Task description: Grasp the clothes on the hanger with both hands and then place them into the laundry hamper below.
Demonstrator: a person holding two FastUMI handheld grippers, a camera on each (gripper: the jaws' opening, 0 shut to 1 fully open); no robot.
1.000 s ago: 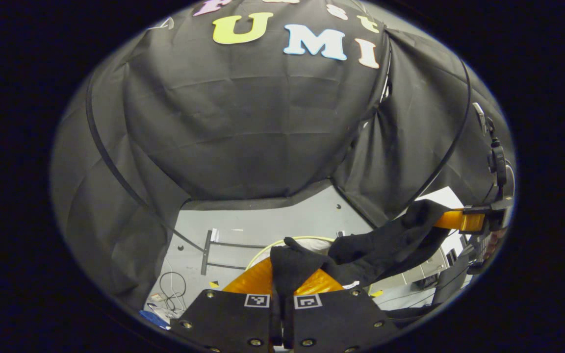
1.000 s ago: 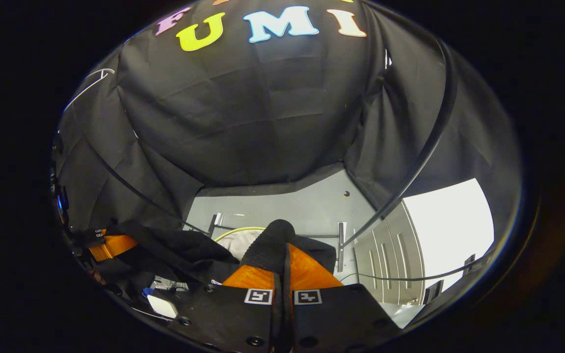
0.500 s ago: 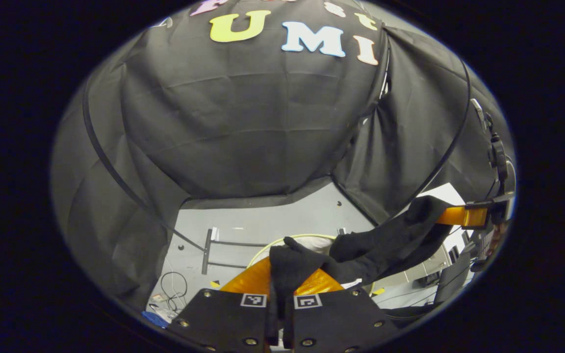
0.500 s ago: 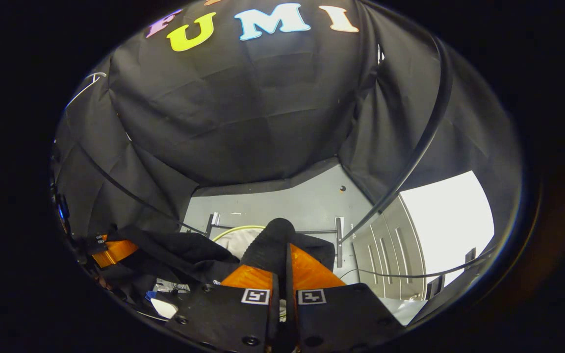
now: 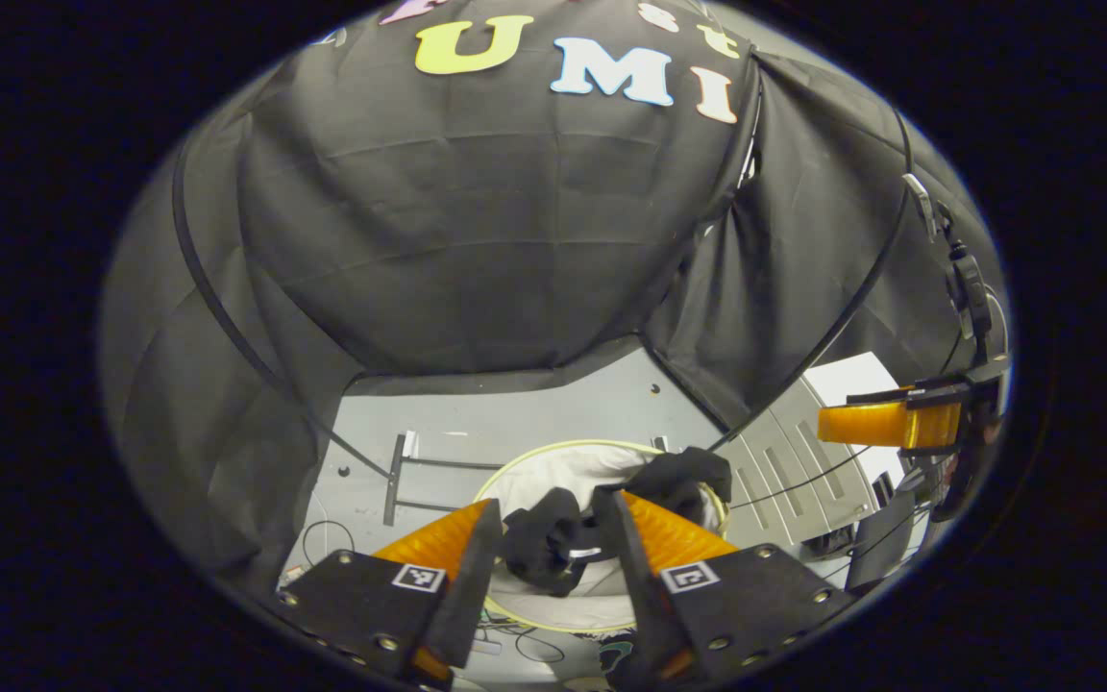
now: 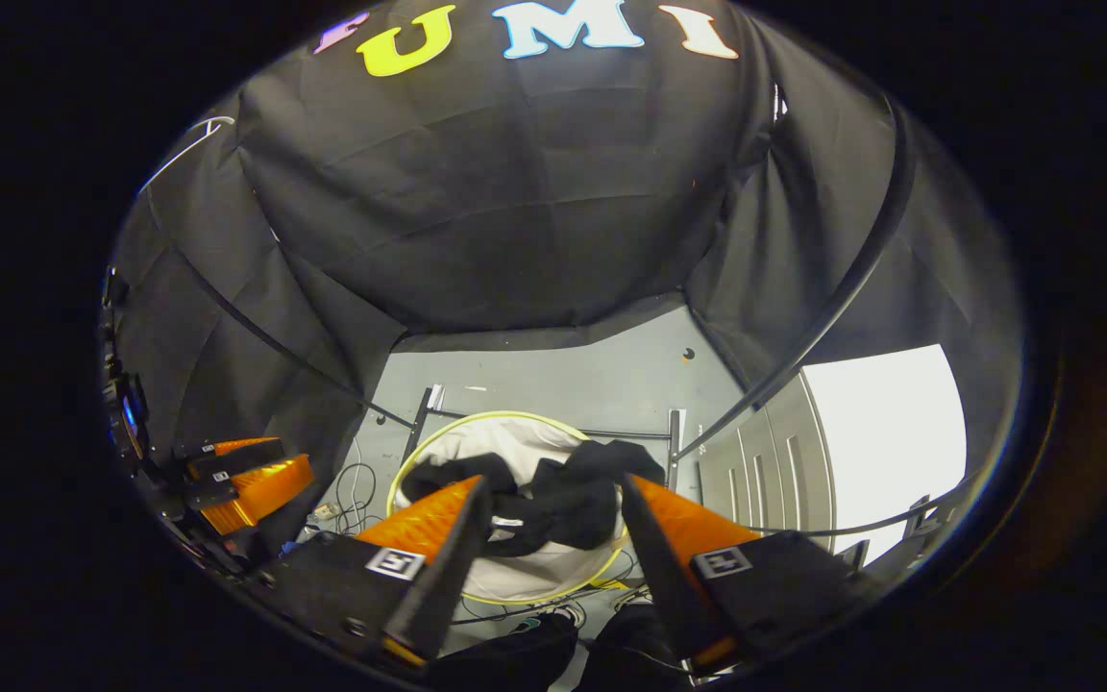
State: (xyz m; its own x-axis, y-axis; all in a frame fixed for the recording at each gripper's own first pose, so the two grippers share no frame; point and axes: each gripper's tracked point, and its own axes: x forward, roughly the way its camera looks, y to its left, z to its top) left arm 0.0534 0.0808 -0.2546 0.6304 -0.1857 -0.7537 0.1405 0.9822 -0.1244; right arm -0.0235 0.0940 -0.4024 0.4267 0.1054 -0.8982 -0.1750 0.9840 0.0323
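**A:** Where do things stand with your tongs?

**B:** My left gripper has its fingers spread wide with nothing between them, and my right gripper is the same: released, empty. In the left gripper view I can see the right one off to the far right, and it looks parted there too. The black clothes lie crumpled inside the laundry hamper, on its pale lining, directly below both pairs of fingers.

**A:** So the job looks done. What could go wrong from here?

**B:** Mostly the edge on the right. In the left gripper view one fold of the clothes sits up against the far right part of the hamper's rim, and I can't tell whether it rests inside or drapes over it. If it hangs over, its weight could drag more cloth out.

**A:** Anything about your own hands?

**B:** Yes. My fingertips hover just above the heap. If I pull away low, a tip could snag a loose fold and lift it back out. The hamper looks light and soft-sided, so a knock on the rim could tip or shift it. There are also cables on the floor to the near left that I'd rather not catch.
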